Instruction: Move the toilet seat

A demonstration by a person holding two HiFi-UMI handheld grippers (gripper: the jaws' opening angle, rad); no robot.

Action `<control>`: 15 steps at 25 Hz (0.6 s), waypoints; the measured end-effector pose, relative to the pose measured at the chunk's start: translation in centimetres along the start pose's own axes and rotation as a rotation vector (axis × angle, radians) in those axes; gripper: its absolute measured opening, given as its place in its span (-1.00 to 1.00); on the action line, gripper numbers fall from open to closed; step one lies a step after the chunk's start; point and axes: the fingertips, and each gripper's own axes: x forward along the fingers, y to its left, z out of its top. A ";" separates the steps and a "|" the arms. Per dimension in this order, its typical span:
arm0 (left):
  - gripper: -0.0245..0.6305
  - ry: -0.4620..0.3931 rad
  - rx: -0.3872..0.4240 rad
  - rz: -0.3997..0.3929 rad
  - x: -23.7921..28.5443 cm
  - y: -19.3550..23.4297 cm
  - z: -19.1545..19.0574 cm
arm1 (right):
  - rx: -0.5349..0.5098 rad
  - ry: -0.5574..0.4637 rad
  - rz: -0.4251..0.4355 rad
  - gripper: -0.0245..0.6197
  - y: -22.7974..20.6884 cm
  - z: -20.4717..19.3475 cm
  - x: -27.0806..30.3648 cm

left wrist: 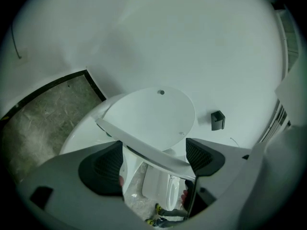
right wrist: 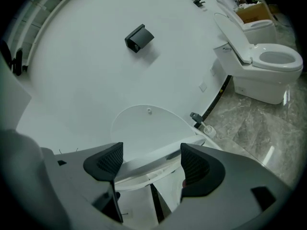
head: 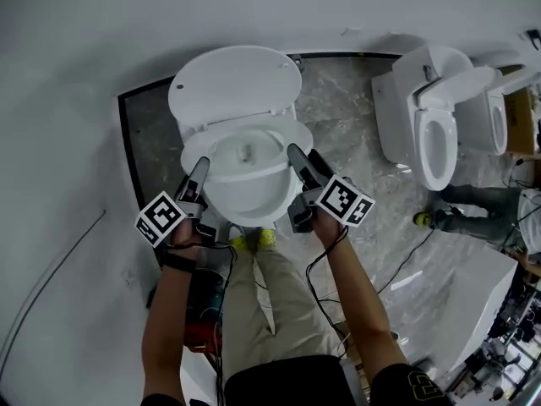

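Observation:
A white toilet stands against the wall with its lid upright. The seat is tilted up off the bowl. My left gripper is at the seat's left side and my right gripper at its right side. In the left gripper view the seat's rim runs slantwise across the gap of the left gripper, under the lid. In the right gripper view the rim crosses the gap of the right gripper. Both pairs of jaws stand wide apart around the rim.
Two more toilets stand to the right on the marble floor. Another person's legs and cables are near them. A toilet brush holder sits by the black baseboard. A black fitting hangs on the wall.

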 end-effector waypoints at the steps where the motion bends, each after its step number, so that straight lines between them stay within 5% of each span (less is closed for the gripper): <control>1: 0.32 -0.003 -0.015 -0.009 0.3 -0.2 0.5 | 0.009 -0.005 0.004 0.25 0.2 0.3 0.5; 15: 0.33 -0.085 -0.149 -0.095 6.1 -3.2 7.3 | 0.059 -0.085 0.051 0.25 2.7 6.3 6.2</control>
